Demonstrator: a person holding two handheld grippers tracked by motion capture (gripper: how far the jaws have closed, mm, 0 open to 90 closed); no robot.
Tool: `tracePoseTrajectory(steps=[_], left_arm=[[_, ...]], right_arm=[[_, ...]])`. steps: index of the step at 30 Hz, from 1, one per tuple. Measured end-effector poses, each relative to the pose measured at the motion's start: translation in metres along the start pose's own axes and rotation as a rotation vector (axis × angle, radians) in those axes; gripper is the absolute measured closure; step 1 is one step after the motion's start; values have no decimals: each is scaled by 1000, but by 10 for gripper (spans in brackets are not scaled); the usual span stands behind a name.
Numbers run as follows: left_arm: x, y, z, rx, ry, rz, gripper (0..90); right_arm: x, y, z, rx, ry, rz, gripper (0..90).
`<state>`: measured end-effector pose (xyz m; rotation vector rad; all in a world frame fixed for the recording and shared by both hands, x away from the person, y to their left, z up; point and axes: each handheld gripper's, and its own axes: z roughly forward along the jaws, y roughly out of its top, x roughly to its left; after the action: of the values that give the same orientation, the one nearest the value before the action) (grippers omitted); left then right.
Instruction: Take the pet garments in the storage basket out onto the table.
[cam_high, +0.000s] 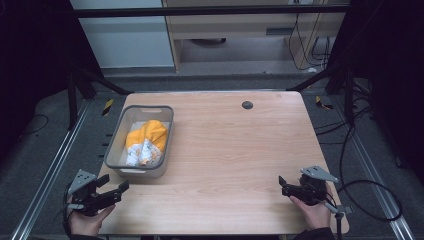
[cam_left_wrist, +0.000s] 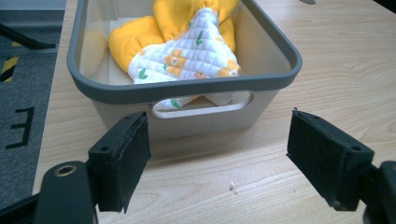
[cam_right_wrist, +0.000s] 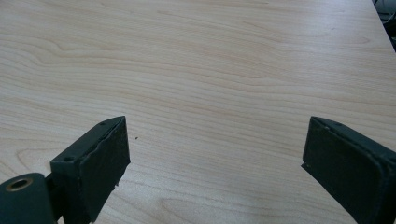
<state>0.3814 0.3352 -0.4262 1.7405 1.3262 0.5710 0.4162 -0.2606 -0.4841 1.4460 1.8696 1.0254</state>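
Observation:
A grey plastic basket (cam_high: 114, 146) stands on the left side of the wooden table (cam_high: 235, 145). Inside it lies a crumpled quilted cloth (cam_high: 146, 140), orange with a white flowered part. My left gripper (cam_high: 116, 183) is held at the table's near left corner, just in front of the basket, open and empty. The left gripper view has the basket's near wall and handle slot (cam_left_wrist: 201, 109) close ahead of the spread jaws of the left gripper (cam_left_wrist: 218, 137), with the cloth (cam_left_wrist: 187, 51) behind the rim. At the near right, my right gripper (cam_high: 283, 186) is open over bare wood; its view confirms the right gripper (cam_right_wrist: 217, 149) holds nothing.
A small black round grommet (cam_high: 247, 105) sits in the table's far edge region. Metal frame rails (cam_high: 55, 165) run along both sides below the table. A black cable (cam_high: 370, 200) loops on the floor at the right. Bare wood (cam_right_wrist: 210, 60) stretches ahead of the right gripper.

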Motion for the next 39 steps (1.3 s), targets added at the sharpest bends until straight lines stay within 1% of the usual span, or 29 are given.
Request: tracePoseTrajectory(steps=[5, 12, 15, 22, 23, 29, 39], left_arm=[[-2, 4, -2, -3, -6, -4, 205], [-4, 12, -4, -10, -20, 5, 203], [-4, 16, -6, -13, -26, 7, 202], [-2, 24, -10, -23, -28, 7, 198], [-2, 26, -10, -21, -28, 10, 196], [0, 35, -10, -19, -21, 4, 193], [2, 49, -12, -45, -22, 6, 193]], right_arm=[[2, 0, 1, 3, 4, -12, 71], [2, 0, 2, 9, 7, -11, 72], [3, -1, 2, 9, 3, -21, 73], [2, -1, 2, 11, 4, -13, 74], [2, -1, 3, 10, 3, -21, 74], [2, -1, 3, 11, 3, -26, 75], [3, -2, 3, 18, 4, -21, 76]])
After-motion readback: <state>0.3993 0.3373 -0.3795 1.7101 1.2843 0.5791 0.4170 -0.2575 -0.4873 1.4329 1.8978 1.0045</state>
